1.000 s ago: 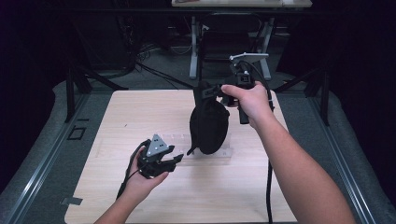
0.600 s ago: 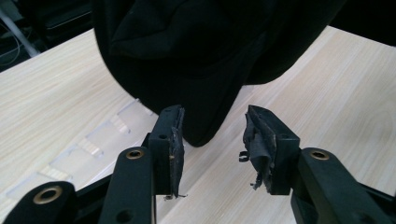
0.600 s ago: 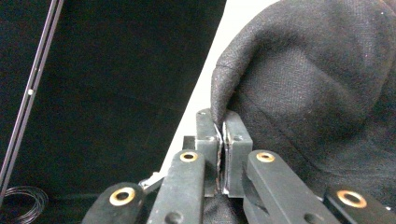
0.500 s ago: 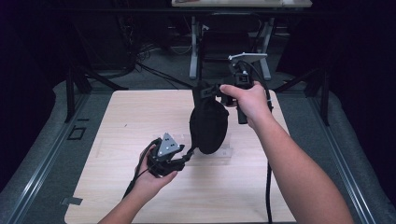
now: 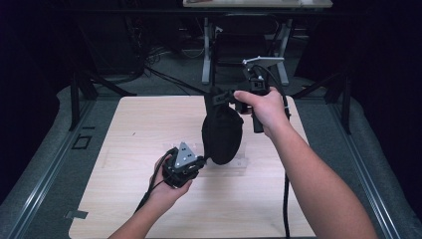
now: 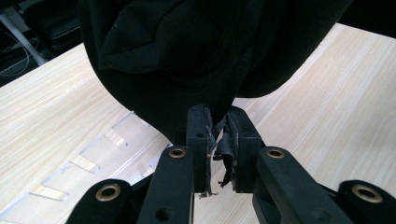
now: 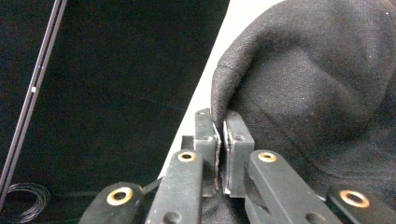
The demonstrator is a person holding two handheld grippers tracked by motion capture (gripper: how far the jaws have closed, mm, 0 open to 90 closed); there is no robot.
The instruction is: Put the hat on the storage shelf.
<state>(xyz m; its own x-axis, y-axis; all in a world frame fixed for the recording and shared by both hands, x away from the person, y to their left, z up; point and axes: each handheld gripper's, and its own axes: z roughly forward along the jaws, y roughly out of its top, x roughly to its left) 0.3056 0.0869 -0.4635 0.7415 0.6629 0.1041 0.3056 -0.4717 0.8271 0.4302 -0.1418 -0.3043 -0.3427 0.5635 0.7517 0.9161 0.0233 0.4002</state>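
A black cloth pouch (image 5: pixel 221 132) hangs above the middle of the light wooden table (image 5: pixel 129 124). My right gripper (image 5: pixel 219 97) holds it up by its top edge. In the right gripper view the jaws of that gripper (image 7: pixel 218 123) are shut on a fold of the black cloth (image 7: pixel 327 93). My left gripper (image 5: pixel 203 160) sits low at the pouch's bottom left. In the left gripper view this gripper (image 6: pixel 217 126) stands nearly closed, pinching the bottom edge of the cloth (image 6: pixel 187 46).
A clear slotted acrylic piece (image 6: pixel 93 158) lies flat on the table under the pouch, also seen in the high view (image 5: pixel 241 162). Black cables trail from both grippers. Dark floor, metal frames and table legs (image 5: pixel 206 55) lie beyond the far edge.
My left gripper moved right and forward from the open table to the pouch's bottom and closed on its edge. The right gripper kept the pouch hanging in place.
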